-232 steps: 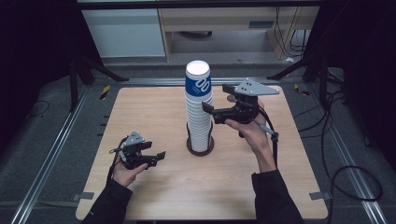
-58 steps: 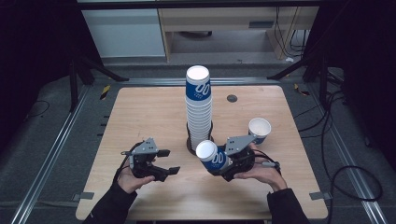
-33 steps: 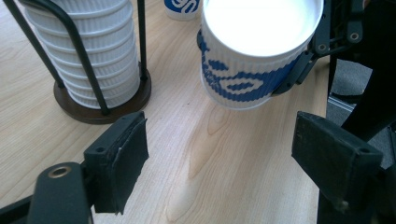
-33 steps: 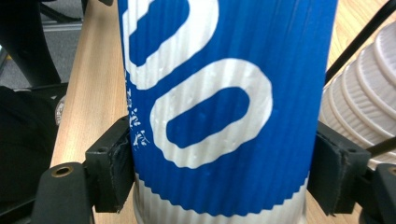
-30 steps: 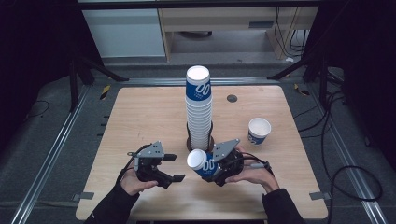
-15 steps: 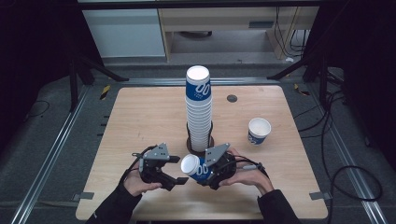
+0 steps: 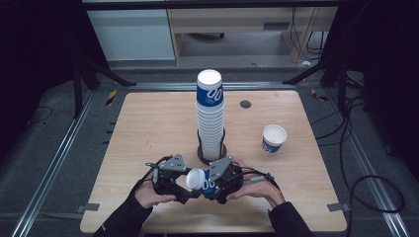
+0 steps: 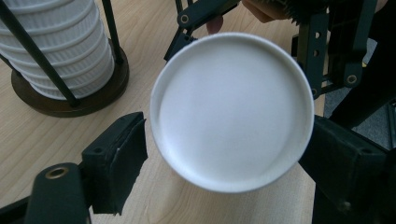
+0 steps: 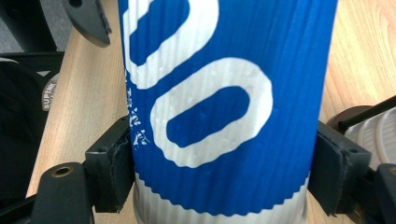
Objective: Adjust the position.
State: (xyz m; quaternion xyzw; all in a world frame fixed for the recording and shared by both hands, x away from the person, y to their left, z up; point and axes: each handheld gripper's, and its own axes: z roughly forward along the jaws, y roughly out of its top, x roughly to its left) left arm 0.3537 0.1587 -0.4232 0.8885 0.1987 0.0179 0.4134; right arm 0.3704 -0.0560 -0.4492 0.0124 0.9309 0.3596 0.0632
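A blue-and-white paper cup (image 7: 200,180) lies level above the table's near edge, and my right gripper (image 7: 211,186) is shut on its ribbed side (image 9: 224,116). Both right pads (image 9: 109,168) press the cup wall. The cup's white open mouth (image 8: 231,109) faces my left gripper (image 7: 184,191). That left gripper (image 8: 224,158) stands open around the rim. Its left pad (image 8: 119,158) is a small gap away from the rim, while its right one sits very close to it. A tall stack of like cups (image 7: 210,116) stands in a dark wire holder (image 7: 212,154) just behind both hands.
One more cup (image 7: 274,138) stands upright on the right of the wooden table (image 7: 148,123). A small dark disc (image 7: 245,104) sits in the tabletop behind the stack. The stack's base (image 8: 60,88) is close to the left gripper. Metal rails and cables run along both table sides.
My right gripper has carried the cup leftward and slightly down, until its mouth sits between the left gripper's jaws. The left hand has edged right to meet it.
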